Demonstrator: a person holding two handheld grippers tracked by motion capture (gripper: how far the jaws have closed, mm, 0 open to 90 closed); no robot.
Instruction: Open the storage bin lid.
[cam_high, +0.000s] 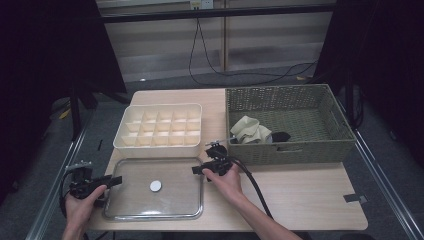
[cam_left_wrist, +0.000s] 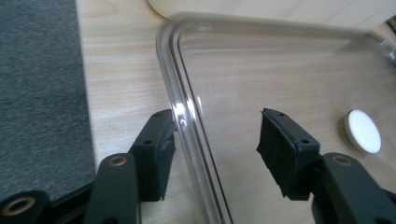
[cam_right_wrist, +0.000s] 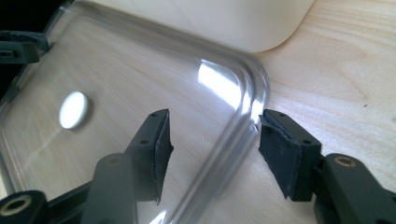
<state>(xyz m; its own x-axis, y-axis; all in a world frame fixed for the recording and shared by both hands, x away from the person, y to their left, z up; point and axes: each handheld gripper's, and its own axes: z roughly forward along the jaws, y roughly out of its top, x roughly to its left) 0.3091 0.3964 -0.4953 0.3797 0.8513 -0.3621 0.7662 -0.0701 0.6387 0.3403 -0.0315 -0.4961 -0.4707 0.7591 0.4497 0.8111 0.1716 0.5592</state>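
Clear lid (cam_high: 165, 200) lies flat on the table (cam_high: 310, 195), near edge, left of centre, with a white round knob (cam_high: 156, 186) in its middle. Just beyond it at 12 o'clock sits the cream divider box (cam_high: 159, 126); the woven basket (cam_high: 295, 150) is at its 2 o'clock with beige cloth (cam_high: 250, 129) and something dark (cam_high: 281, 136) inside.

I have the left gripper (cam_high: 107, 181) at the lid's 9 o'clock edge. In the left gripper view (cam_left_wrist: 215, 151) the jaws are wide apart and straddle the lid rim (cam_left_wrist: 187, 121): left pad (cam_left_wrist: 156, 158) touching or just beside the rim outside, right pad (cam_left_wrist: 280, 154) well inside over the clear panel. Nothing clamped.

Right gripper (cam_high: 205, 167) is at the lid's 2 o'clock corner. In the right gripper view (cam_right_wrist: 212, 149) its jaws are also spread wide, astride the rounded corner rim (cam_right_wrist: 243, 116), one pad (cam_right_wrist: 156, 149) inside, the other pad (cam_right_wrist: 285, 156) outside over bare wood. Can't tell if either touches. Knob (cam_right_wrist: 74, 109) at 10 o'clock there.
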